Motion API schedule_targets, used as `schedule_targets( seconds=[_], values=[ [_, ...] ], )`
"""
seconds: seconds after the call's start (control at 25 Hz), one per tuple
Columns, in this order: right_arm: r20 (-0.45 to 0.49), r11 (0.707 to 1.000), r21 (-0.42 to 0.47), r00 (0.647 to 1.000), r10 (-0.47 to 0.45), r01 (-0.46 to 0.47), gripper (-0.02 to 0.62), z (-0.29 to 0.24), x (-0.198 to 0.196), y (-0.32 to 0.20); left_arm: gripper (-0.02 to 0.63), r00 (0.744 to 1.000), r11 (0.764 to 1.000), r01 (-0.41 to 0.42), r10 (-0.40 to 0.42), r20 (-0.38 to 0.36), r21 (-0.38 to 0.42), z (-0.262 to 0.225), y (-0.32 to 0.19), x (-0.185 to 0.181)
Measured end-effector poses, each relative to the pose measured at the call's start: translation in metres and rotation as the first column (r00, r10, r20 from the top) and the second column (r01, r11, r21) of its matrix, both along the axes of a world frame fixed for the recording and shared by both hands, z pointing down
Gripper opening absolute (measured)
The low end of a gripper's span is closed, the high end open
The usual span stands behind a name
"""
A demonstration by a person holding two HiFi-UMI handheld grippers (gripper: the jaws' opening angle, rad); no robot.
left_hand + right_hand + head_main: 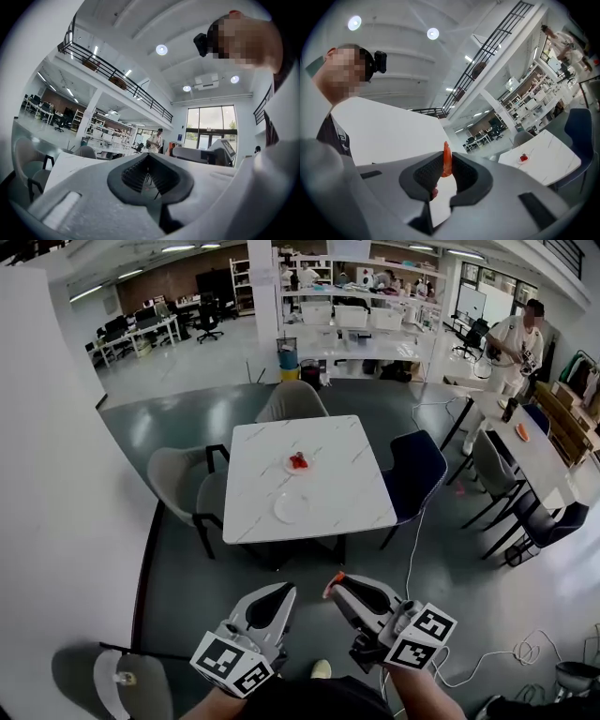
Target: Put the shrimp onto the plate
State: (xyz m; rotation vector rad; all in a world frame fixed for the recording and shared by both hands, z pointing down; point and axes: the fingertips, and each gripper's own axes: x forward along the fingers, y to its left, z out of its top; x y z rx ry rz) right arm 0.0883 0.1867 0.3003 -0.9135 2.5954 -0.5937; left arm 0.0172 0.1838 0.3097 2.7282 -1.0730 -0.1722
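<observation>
While the person stands well back from it on the grey floor (187, 427), the white marble-patterned table (328, 451) sits square in the middle of the open office. A pale grey chair (178, 479) is drawn up at its left edge, another grey chair (292, 401) at the far edge, and a navy chair (417, 470) at the right edge. Off to the right stands a second white table (539, 460), with a person in white (511, 343) beside its far end.

Low in the head view, the two grippers are held out side by side, each carrying a cube with black-and-white square markers (230, 664); the patterns hold no letters I can read. The left gripper (284, 591) has its jaws pressed together, and its own view (149, 157) shows the ribbed pads meeting at the tips with nothing caught between them. The right gripper (335, 587) is pinching the shrimp (328, 590). In the right gripper view, that orange shrimp (446, 164) stands upright between the dark pads, and its tip pokes up above the right gripper (447, 158).

On the table, a plain white plate (292, 508) lies bare near the middle of the near edge. A smaller plate (288, 466) rests at about the centre and holds a red item (299, 461) too small to identify. The shrimp is in the air, well apart from both plates.
</observation>
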Motion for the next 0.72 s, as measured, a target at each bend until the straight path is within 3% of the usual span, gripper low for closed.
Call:
schedule_targets(
  seconds=[0.36,0.72],
  values=[
    [0.038,0.999,-0.04,0.999,-0.015,0.016,0.057,0.005,0.005,-0.027,0.008,0.999,0.999,0.044,-0.043,0.016,-0.01,0.001,-0.021,-0.003],
    [0.019,0.998,-0.056,1.0,-0.004,0.005,0.057,0.01,-0.023,-0.095,0.008,0.999,0.999,0.034,-0.034,-0.002,0.004,0.003,-0.093,-0.028]
  ],
)
